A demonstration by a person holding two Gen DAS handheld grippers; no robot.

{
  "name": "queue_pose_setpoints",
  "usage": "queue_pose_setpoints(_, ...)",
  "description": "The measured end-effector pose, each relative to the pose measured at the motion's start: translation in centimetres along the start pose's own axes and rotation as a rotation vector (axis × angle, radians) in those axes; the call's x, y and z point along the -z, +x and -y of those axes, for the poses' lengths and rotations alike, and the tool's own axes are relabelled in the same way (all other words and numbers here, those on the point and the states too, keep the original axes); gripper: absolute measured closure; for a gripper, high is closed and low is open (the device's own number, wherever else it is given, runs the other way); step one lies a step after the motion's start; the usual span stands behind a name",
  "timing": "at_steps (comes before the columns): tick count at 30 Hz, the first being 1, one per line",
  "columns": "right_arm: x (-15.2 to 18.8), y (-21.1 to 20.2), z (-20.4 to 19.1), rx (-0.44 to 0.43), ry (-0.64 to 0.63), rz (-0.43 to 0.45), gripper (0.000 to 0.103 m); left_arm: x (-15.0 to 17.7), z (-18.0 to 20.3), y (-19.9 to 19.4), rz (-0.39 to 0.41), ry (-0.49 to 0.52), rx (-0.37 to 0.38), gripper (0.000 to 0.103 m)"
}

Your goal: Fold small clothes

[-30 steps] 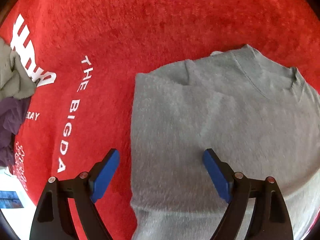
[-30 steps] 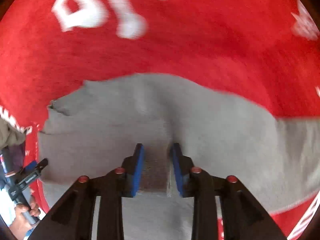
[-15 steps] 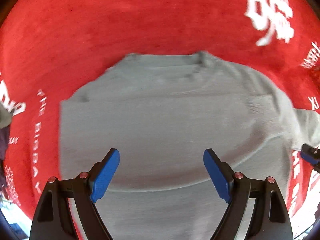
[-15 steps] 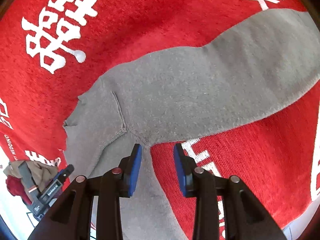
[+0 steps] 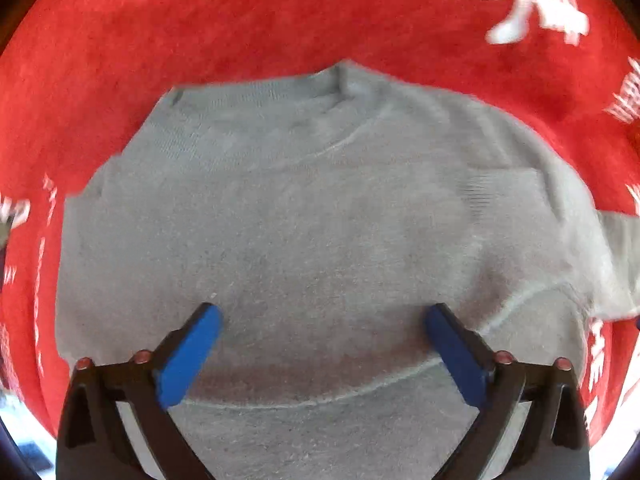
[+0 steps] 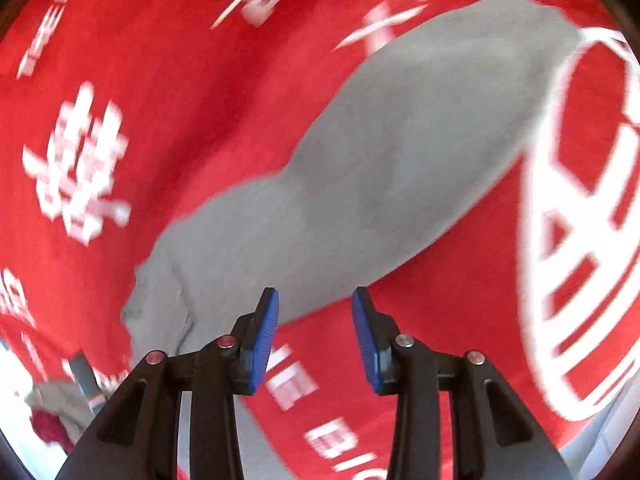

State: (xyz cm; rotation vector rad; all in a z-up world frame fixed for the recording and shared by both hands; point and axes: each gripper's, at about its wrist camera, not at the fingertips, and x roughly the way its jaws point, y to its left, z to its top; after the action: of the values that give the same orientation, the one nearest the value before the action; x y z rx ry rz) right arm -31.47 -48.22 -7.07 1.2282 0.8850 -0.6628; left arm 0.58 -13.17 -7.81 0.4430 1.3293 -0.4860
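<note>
- The left gripper (image 5: 320, 320) points steeply down over the grey sweater (image 5: 312, 232); its jaws are opening, spread wide, with nothing pinched between the blue pads (image 5: 188, 354).
- Under and ahead of that gripper the sweater's body lies flat, neckline (image 5: 340, 76) at the far end, a ribbed cuff (image 5: 500, 196) folded onto the chest ahead and to the right.
- The right gripper (image 6: 315, 312) hangs tilted over the sweater's edge; its jaws are opening, partly apart, with only the red carpet (image 6: 200, 100) showing in the gap and no cloth pressed.
- A grey sleeve (image 6: 400, 152) runs from just ahead of the right gripper's left pad up and away to the right.
- White lettering (image 6: 80, 168) marks the carpet around both tools.
- Behind the right gripper, low and to the left, is a blurred heap of clothes (image 6: 56, 408).
</note>
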Motion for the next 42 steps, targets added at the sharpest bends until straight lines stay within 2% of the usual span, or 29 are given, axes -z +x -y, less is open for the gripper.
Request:
queue_pose_setpoints(2,-0.8,-1.2,2.1,0.017,0.042,0.052,0.061,-0.4,-0.6,0.6,-0.031,-0.034,0.033,0.000)
queue_pose_setpoints(5,-1.4,-2.4,5.3,0.008,0.124,0.084,0.061,-1.1,-0.1,0.7,-0.049,-0.008,0.008,0.000)
queue_pose_setpoints(7,-1.7,-2.6,6.9,-0.021,0.168,0.085,0.061,-1.6,0.8,-0.1,-0.024,0.012,-0.008,0.000)
queue_pose_setpoints(10,-2.3,-1.2,7.5,-0.080,0.193,0.077,0.060,-1.6,2.3,-1.3,0.008,0.049,-0.003,0.000)
queue_pose_setpoints(16,-5.3,-0.4,7.9,-0.174,0.203,0.126,0.060,-2.0,8.0,-3.6,0.063,0.145,0.011,0.000)
queue_pose_setpoints(21,-5.5,1.0,8.2,-0.286,0.356,0.146,0.060,-3.6,11.6,-3.7,0.104,0.183,0.018,0.000)
queue_pose_setpoints(22,-5.4,1.2,8.6,-0.315,0.392,0.142,0.063,-3.6,12.5,-3.8,0.110,0.186,0.023,0.000)
queue_pose_setpoints(24,-5.0,1.7,9.4,-0.385,0.464,0.141,0.091,-3.8,14.5,-3.8,0.124,0.202,0.029,0.000)
queue_pose_setpoints(25,-4.8,2.0,9.6,-0.412,0.489,0.138,0.097,-3.6,15.5,-4.1,0.137,0.212,0.029,0.000)
queue_pose_setpoints(26,-4.7,2.2,9.6,-0.441,0.502,0.139,0.097,-3.7,16.2,-3.9,0.153,0.221,0.026,0.000)
queue_pose_setpoints(28,-4.9,2.2,9.1,-0.491,0.479,0.136,0.097,-3.2,17.9,-3.0,0.172,0.258,0.008,0.000)
queue_pose_setpoints(29,-4.9,2.6,8.6,-0.511,0.463,0.130,0.097,-2.7,18.7,-2.0,0.149,0.290,-0.001,0.000)
queue_pose_setpoints(31,-5.1,2.7,7.6,-0.538,0.428,0.120,0.097,-1.7,20.8,1.6,0.042,0.372,-0.043,0.000)
queue_pose_setpoints(32,-5.2,2.7,7.1,-0.549,0.416,0.117,0.097,-1.6,20.7,1.2,0.095,0.347,-0.025,0.000)
queue_pose_setpoints(33,-5.2,2.7,6.5,-0.560,0.406,0.116,0.097,-1.8,20.8,0.7,0.105,0.343,-0.008,0.000)
queue_pose_setpoints(35,-5.3,2.6,5.4,-0.586,0.388,0.116,0.097,-2.1,20.7,0.3,0.071,0.364,0.022,0.000)
queue_pose_setpoints(39,-5.4,2.6,1.8,-0.607,0.286,0.098,0.097,-2.7,17.4,-2.9,0.154,0.287,0.056,0.000)
queue_pose_setpoints(42,-5.0,2.5,-2.5,-0.593,0.156,0.062,0.097,-3.1,13.0,-4.3,0.179,0.224,0.040,0.000)
